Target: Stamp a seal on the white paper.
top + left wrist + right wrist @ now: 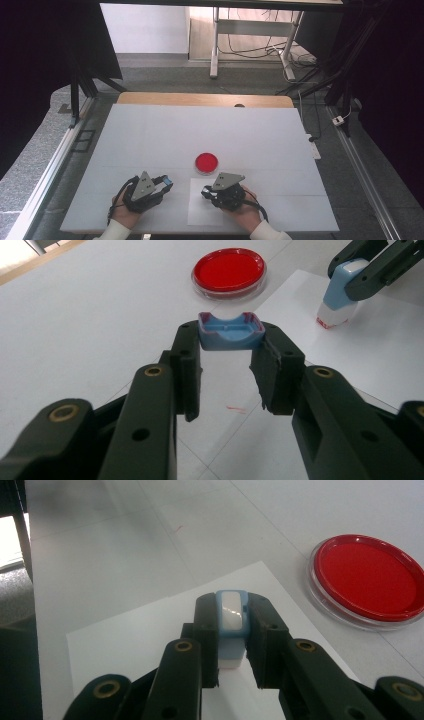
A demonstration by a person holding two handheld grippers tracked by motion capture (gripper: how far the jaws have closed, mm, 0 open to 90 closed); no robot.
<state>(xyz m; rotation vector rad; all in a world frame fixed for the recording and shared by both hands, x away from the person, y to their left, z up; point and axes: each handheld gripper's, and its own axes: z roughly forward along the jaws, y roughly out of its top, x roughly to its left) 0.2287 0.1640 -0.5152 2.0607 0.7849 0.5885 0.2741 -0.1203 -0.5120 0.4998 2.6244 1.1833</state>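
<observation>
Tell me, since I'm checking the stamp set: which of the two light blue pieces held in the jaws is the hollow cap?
The blue cap in the left gripper: an open, empty tray shape. The right gripper holds the stamp body, solid, over the paper sheet.

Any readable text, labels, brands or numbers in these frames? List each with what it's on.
None readable.
Stamp held in the right gripper: no lettering shows on its blue and white body.
Stamp cap held in the left gripper: plain blue, no print.
Red ink pad: no label visible.
White sheet of paper: blank.
Faint red marks on the table: scribbles, not characters.
</observation>
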